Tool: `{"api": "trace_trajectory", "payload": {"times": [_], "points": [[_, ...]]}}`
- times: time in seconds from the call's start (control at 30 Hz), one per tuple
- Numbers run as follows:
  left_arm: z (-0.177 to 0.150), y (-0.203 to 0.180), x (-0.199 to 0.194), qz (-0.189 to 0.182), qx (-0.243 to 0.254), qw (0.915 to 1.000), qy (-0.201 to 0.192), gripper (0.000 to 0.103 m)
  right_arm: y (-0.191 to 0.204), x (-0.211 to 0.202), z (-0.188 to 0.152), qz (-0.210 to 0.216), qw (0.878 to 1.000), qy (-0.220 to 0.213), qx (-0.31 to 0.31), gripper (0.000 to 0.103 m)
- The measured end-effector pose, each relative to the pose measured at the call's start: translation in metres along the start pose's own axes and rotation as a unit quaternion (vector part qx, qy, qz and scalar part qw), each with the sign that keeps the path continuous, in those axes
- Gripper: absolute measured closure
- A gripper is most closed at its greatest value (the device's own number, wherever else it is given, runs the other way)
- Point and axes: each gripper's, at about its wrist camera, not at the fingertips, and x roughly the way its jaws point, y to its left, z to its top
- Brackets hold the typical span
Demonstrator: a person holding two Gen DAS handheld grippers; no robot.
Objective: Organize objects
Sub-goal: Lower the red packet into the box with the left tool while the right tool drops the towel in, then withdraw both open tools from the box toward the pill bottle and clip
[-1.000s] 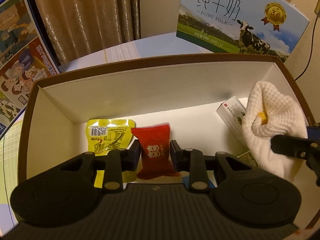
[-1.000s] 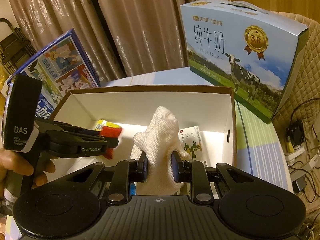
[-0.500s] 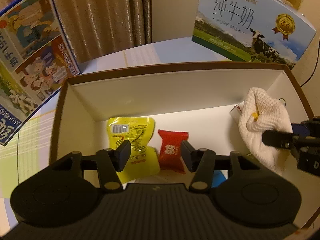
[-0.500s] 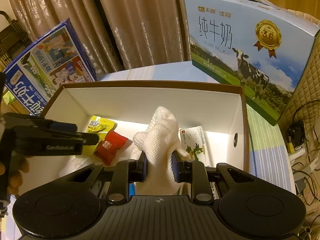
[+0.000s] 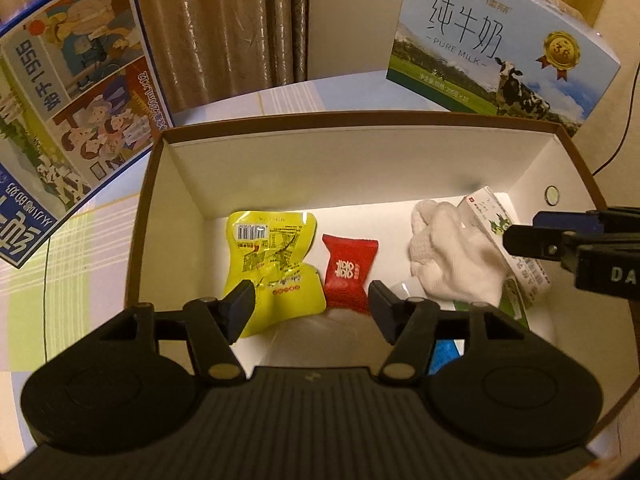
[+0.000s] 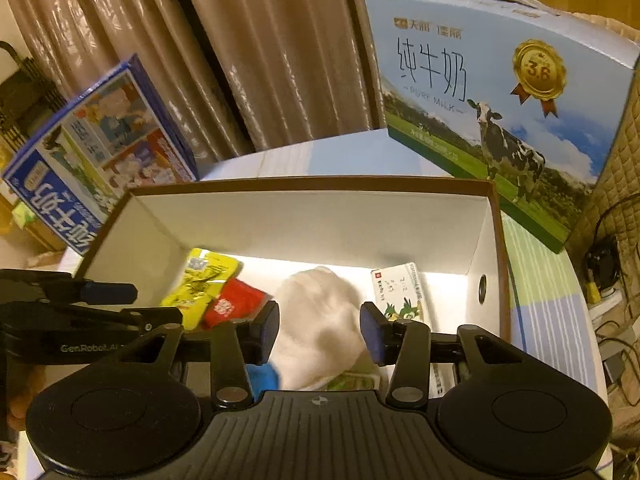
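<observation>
A big box [image 5: 352,120] with a brown rim and white walls is sitting on the counter [image 5: 88,240], and the small things are lying inside it. The left hand-held gripper [image 5: 311,306] is hanging over the near part of the box, and its jaws are opening with nothing pinched between them. Under it, a red candy packet [image 5: 347,272] is lying flat on the box floor, let go and free. A yellow snack packet [image 5: 272,256] is lying just beside the red one, touching its left side. The right hand-held gripper [image 6: 319,330] is also opening its jaws. A white cloth [image 6: 320,320] is slumping on the box floor between its fingers, and the pads are not pressing on it. A small white carton with green pictures [image 6: 400,296] is lying just beside the cloth, near the right wall of the box. Something blue [image 6: 262,378] is peeking out close to the gripper, too hidden to tell what it is. Behind the box, a tall milk box with a cow [image 6: 500,92] is standing on the right, and a blue picture box [image 5: 68,92] is leaning on the left, in front of brown curtains [image 6: 240,60].
</observation>
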Motion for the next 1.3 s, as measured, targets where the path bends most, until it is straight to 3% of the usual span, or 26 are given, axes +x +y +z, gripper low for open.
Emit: {"api": "trace_trajectory", "payload": {"times": [0.47,0.97,1.3], "points": [[-0.030,-0.003,-0.059,-0.019,-0.002,0.9996,-0.022,0.037,0.012,-0.069,-0.034,-0.008,1.000,-0.012,0.012,0.060],[-0.090,-0.011,-0.123,-0.028,-0.031,0.9986,-0.033,0.029,0.041,-0.139,-0.078,0.024,0.999,-0.029,0.018,0.060],[-0.134,-0.016,-0.157,-0.032,-0.056,0.9973,-0.035,0.026,0.058,-0.167,-0.112,-0.002,1.000,-0.021,0.010,0.060]]}}
